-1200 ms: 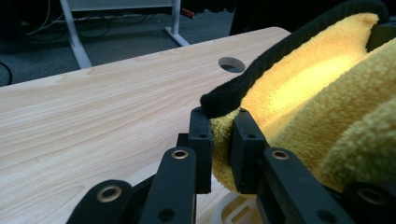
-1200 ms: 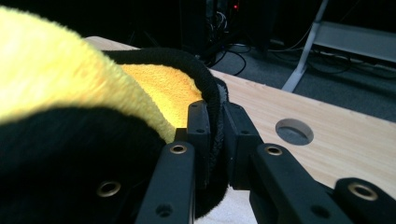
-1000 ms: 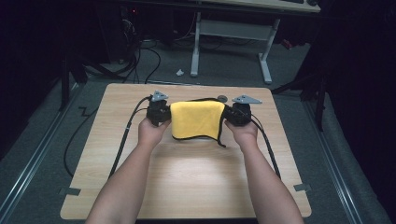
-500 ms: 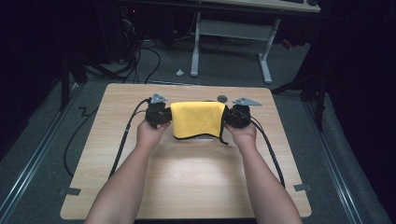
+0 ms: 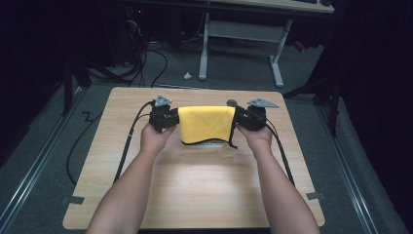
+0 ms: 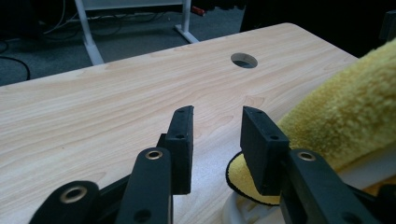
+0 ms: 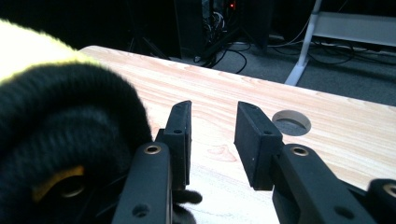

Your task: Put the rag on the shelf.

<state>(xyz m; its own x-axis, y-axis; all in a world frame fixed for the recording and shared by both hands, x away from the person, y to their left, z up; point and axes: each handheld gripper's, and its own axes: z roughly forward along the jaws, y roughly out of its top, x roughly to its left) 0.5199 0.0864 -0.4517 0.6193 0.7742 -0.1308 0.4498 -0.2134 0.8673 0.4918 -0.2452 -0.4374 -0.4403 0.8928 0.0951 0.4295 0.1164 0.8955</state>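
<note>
Pale wood-grain tabletop (image 5: 195, 195) lies bare on the person's side, with both forearms reaching forward over it in the high view. Beyond the bare stretch, the left gripper (image 5: 168, 119) and the right gripper (image 5: 243, 118) flank a yellow microfibre cloth (image 5: 207, 123), one at each side edge. The cloth is draped over a low white object (image 5: 214, 144) whose rim shows just under its near hem, and its black-trimmed edge hangs down at the right corner.

In the left gripper view, the left gripper (image 6: 217, 140) has its jaws partly apart after just opening; nothing sits between them, and the cloth (image 6: 345, 126) lies beside the outer face of the right-hand jaw. In the right gripper view, the right gripper (image 7: 212, 140) likewise stands partly open, its jaws just having spread, with bare wood in the gap and the cloth's dark edge (image 7: 60, 126) bunched against the left-hand jaw.

Farther off, a round cable hole (image 5: 232, 103) sits near the table's far edge, and past it a white desk frame (image 5: 243, 34) stands on grey carpet.
</note>
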